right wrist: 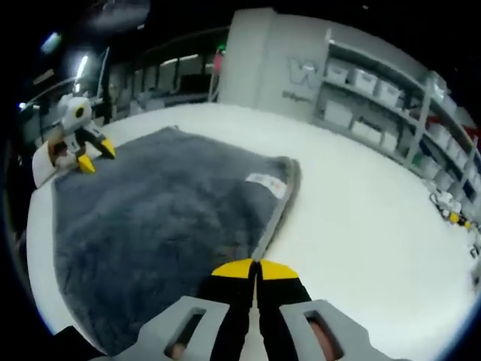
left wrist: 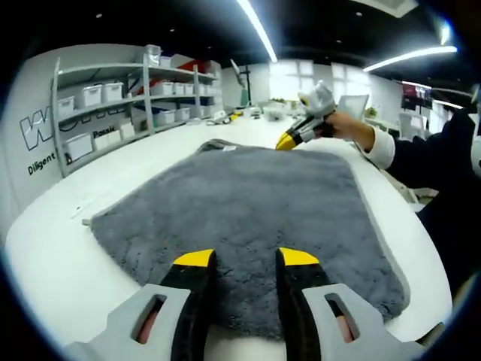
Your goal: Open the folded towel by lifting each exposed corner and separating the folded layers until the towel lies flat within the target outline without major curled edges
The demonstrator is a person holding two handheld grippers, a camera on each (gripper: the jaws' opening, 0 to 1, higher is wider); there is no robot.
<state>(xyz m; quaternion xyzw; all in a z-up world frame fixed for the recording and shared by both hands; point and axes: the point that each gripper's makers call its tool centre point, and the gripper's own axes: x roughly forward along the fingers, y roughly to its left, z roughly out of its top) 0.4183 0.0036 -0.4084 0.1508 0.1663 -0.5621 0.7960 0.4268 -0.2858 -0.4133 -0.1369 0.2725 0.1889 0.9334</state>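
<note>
A grey fluffy towel (left wrist: 248,203) lies spread on the white table (left wrist: 45,256). My left gripper (left wrist: 246,257) hovers open over its near edge, with nothing between the yellow fingertips. At the towel's far edge a hand holds my right gripper (left wrist: 288,140). In the right gripper view the towel (right wrist: 150,218) has a strip folded over along its right side, carrying a white label (right wrist: 267,184). That folded edge runs down into my right gripper (right wrist: 255,268), whose jaws are closed on it. The left gripper (right wrist: 96,156) stands open at the towel's far left side.
Grey shelves with white bins (left wrist: 113,98) line the wall beyond the table, seen again as shelves (right wrist: 376,98). A person's dark sleeve (left wrist: 443,158) reaches in from the right. Bare white table (right wrist: 361,226) stretches to the right of the towel. Small items (left wrist: 233,114) sit at the far table end.
</note>
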